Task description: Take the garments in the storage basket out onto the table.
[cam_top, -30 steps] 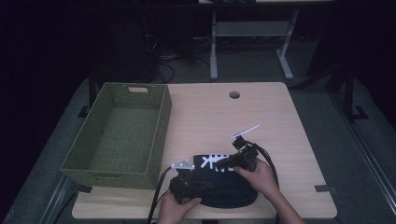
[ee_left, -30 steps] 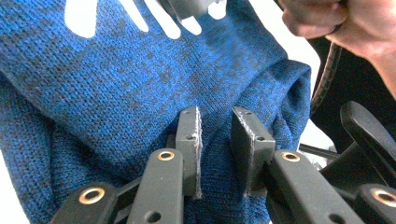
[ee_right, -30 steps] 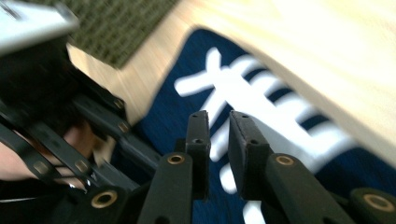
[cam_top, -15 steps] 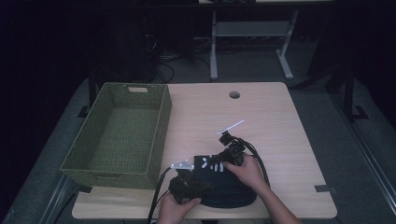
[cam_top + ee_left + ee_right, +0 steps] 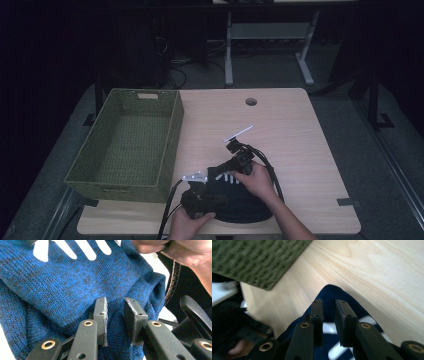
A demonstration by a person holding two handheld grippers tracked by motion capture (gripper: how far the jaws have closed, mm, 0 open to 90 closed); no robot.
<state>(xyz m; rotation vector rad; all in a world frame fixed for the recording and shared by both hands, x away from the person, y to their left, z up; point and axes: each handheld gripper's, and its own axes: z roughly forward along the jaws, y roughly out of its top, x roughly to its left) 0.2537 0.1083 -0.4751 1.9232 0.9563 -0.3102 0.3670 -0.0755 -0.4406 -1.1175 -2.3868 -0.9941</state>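
Blue knit garment [image 5: 75,277], edges cut off

Blue knit garment [image 5: 75,277], white print, bunched at table's near edge.

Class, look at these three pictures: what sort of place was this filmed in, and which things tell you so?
Probably a lab or workshop set up for recording. A plain wooden desk with a cable hole, bare metal stand legs and loose floor cables behind it, all in a darkened room.
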